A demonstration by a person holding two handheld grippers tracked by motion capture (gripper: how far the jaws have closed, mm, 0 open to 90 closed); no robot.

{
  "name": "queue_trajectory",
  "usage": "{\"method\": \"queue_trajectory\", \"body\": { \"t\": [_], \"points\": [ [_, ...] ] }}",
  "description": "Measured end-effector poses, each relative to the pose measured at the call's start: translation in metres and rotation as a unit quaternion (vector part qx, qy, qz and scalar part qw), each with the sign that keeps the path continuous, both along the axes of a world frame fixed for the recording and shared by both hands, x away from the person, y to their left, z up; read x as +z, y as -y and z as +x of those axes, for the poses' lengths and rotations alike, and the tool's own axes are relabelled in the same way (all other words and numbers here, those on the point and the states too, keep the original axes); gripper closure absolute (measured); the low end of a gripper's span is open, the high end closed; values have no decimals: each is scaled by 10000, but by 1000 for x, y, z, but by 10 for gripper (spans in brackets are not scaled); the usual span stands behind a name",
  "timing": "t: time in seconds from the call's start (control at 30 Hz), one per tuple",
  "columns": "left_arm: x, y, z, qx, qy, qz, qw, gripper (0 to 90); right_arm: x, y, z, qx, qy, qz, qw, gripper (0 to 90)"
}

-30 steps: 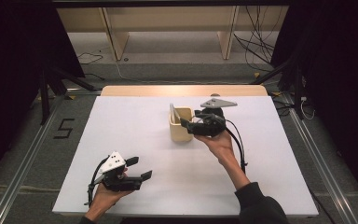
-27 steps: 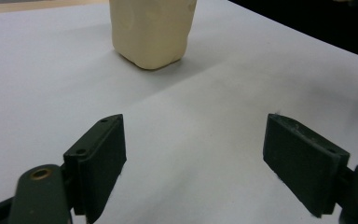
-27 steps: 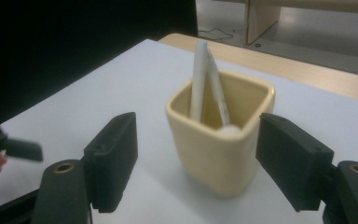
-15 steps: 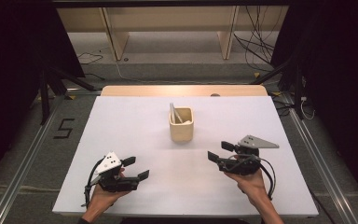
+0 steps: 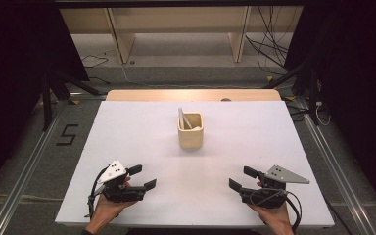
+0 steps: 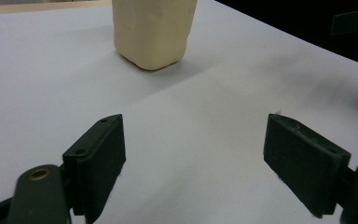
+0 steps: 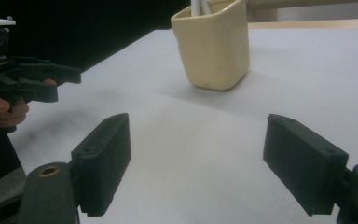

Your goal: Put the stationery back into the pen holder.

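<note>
The left gripper [image 5: 142, 177] is held near the front edge of the table [image 5: 127, 142], well in front of the cup [image 5: 191, 131] and off to its left. Its jaws are spread wide with nothing between them, and in the left gripper view only bare white tabletop is seen in the gap. The right gripper [image 5: 243, 178] is held at about the same depth, in front of the cup and off to its right, well apart from it. Its jaws are likewise parted and nothing is grasped. Each gripper is carried by a hand [image 5: 108, 208] at the table's near edge. Farther back, the cup is seen standing upright on the table, about midway between the two grippers in line and beyond both. It is cream-coloured with rounded corners. A white stick [image 5: 181, 116] is leaned inside it against its left wall, and its top is raised above the rim. Beyond the cup, a wooden strip [image 5: 191, 94] is laid along the table's far edge.
</note>
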State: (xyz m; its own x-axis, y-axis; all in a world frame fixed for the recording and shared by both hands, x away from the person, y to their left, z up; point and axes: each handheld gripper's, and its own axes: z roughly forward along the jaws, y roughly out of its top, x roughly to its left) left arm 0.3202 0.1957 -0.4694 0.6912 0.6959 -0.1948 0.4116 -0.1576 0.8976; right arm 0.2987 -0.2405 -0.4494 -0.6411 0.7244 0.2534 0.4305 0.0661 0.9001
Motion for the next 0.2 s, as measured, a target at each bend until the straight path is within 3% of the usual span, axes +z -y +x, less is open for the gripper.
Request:
{"method": "queue_trajectory", "body": {
  "t": [0.2],
  "points": [
    [0, 0, 0, -4, 6, 7, 10000, 203, -3, -2, 0, -2, 43, -69, 10000, 227]
  ]
}}
